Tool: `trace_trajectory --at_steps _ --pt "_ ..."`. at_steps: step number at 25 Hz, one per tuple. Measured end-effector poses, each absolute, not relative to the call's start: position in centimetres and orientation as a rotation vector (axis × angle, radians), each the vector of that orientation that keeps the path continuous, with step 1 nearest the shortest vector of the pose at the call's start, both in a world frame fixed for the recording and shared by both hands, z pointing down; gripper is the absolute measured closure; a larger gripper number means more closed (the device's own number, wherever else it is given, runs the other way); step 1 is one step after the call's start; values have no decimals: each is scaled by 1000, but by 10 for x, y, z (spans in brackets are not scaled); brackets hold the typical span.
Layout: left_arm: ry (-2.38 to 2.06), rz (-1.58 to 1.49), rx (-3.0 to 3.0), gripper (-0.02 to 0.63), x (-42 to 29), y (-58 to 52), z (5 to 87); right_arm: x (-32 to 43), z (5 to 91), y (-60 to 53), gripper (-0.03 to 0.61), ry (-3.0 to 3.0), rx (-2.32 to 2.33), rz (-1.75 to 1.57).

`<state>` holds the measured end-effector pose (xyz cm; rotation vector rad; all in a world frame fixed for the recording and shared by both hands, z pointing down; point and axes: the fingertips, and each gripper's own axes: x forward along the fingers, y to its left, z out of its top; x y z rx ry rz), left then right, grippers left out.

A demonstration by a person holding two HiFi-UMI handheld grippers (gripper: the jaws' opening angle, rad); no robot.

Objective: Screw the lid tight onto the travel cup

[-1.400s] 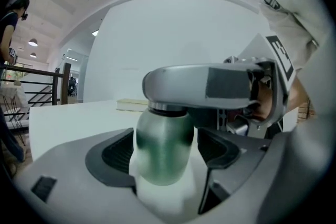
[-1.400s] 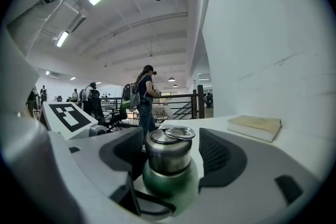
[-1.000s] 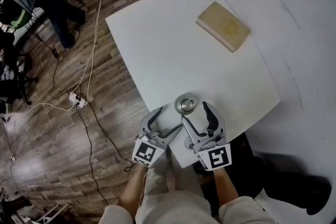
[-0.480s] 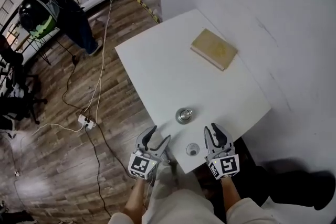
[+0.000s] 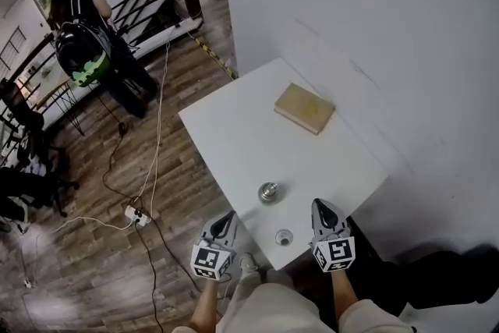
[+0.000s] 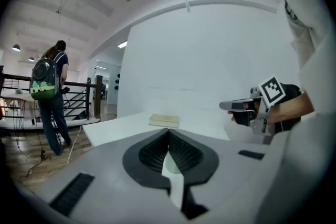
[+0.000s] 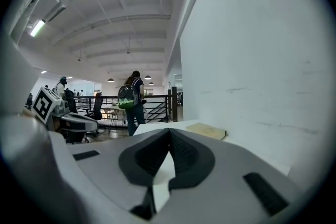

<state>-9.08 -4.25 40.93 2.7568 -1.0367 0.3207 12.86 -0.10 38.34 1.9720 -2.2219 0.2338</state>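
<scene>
Item 1, left gripper (image 5: pixel 224 222): jaws pressed together on nothing, held just off the near-left edge of the bench (image 5: pixel 234 136). I judged it parked clear.
Item 2, travel cup (image 5: pixel 269 192): upright, inward of the near corner.
Item 3, lid (image 5: pixel 283 236): I took it to be the small round piece by the near corner, apart from the cup, not yet fitted.
Item 4, tan book (image 5: pixel 304 107): far side, out of the way.
Item 5, right gripper (image 5: pixel 320 208): jaws together, empty, at the near-right edge.

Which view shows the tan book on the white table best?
The head view: it shows the tan book whole from above, lying on the white table near its far edge. The left gripper view shows the book only edge-on, small and distant; the right gripper view shows the book likewise.
</scene>
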Motion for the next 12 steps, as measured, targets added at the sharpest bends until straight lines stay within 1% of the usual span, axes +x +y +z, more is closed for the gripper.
trace_trajectory --at_steps 12 --pt "-1025 309 2839 606 -95 -42 342 129 318 10 580 -2256 2019 118"
